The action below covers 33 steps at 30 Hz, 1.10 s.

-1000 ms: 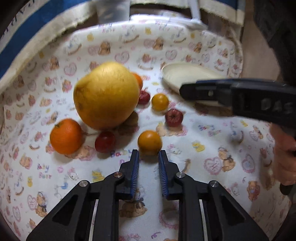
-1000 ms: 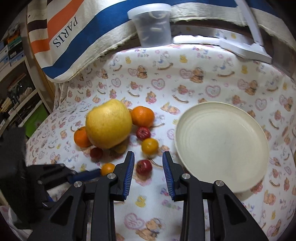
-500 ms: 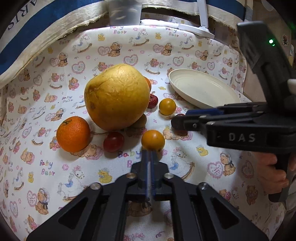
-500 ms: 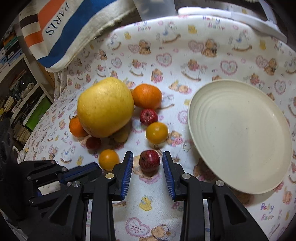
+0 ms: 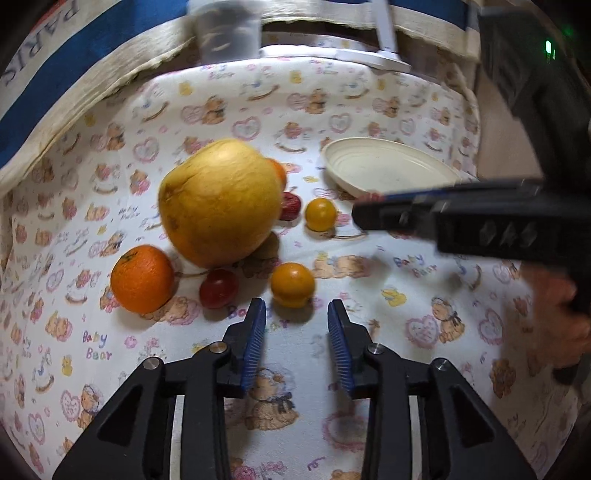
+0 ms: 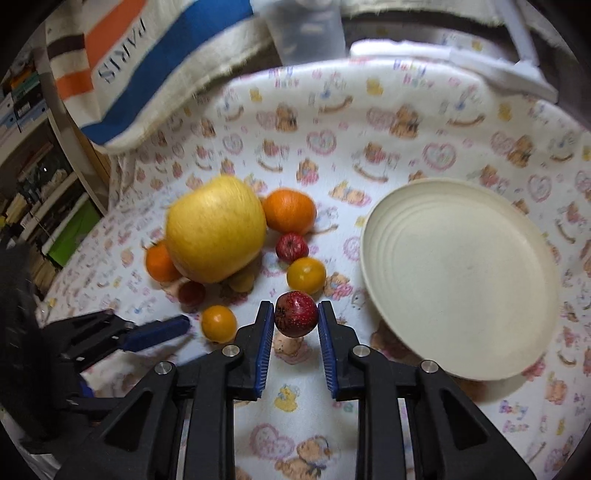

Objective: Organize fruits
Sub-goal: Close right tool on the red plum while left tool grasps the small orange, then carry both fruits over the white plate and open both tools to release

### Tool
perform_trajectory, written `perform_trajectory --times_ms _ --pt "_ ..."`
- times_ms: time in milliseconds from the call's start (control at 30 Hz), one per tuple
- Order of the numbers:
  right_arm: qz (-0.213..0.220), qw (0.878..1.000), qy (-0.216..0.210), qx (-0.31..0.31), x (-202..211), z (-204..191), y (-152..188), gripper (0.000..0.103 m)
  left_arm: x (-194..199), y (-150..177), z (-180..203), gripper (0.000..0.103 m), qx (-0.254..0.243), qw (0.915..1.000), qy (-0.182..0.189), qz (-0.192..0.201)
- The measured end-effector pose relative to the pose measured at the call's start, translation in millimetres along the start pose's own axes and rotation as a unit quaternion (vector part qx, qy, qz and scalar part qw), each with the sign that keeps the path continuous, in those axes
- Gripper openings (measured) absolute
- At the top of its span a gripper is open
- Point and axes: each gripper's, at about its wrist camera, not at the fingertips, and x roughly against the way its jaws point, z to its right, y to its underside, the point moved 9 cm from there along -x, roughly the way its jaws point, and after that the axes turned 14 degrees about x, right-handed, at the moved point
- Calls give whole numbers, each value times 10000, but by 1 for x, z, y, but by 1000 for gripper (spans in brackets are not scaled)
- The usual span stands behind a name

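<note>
My right gripper (image 6: 296, 308) is shut on a small red apple (image 6: 296, 315), both blue pads pressing its sides, just left of the cream plate (image 6: 461, 277), which holds nothing. My left gripper (image 5: 297, 314) has its jaws opening with nothing between them; a small orange fruit (image 5: 293, 284) lies just beyond its tips. Behind that fruit are a big yellow pomelo (image 5: 221, 203), an orange (image 5: 142, 278) and a dark red fruit (image 5: 218, 288). In the right wrist view the pomelo (image 6: 216, 229) has another orange (image 6: 290, 210), a second red apple (image 6: 291, 246) and a yellow-orange fruit (image 6: 306, 275) to its right.
A bear-print cloth (image 6: 406, 122) covers the surface. At the back stand a clear plastic tub (image 6: 306, 29), a striped PARIS cloth (image 6: 147, 66) and a white stand (image 6: 517, 62). Shelves (image 6: 37, 184) are off the left edge. A person's hand (image 5: 554, 321) holds the right gripper.
The right jaws have closed onto the small red apple that lay between them. The left jaws, shut half a second ago, have parted again.
</note>
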Motion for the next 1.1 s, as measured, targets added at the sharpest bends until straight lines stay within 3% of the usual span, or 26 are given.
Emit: perform_trajectory --times_ms 333,467,533,800,967,1100 --pt "582 9965 596 -86 60 41 -2 25 -2 -11 -1 34 21 9998 -215 53" --pt "689 9916 1073 -229 67 67 3 25 -12 -17 -5 32 145 9995 -290 35" --pt "689 9923 978 -307 69 72 4 25 -18 -14 -2 28 180 9996 -196 -106" --pt "953 9894 1009 -423 89 82 0 25 -7 -15 6 27 24 9996 -245 116" --pt "1045 9881 979 -567 99 92 -1 25 18 -40 36 27 -174 9988 37 458" --pt "860 9888 977 -730 92 107 5 25 20 -66 71 27 -318 9979 363 436"
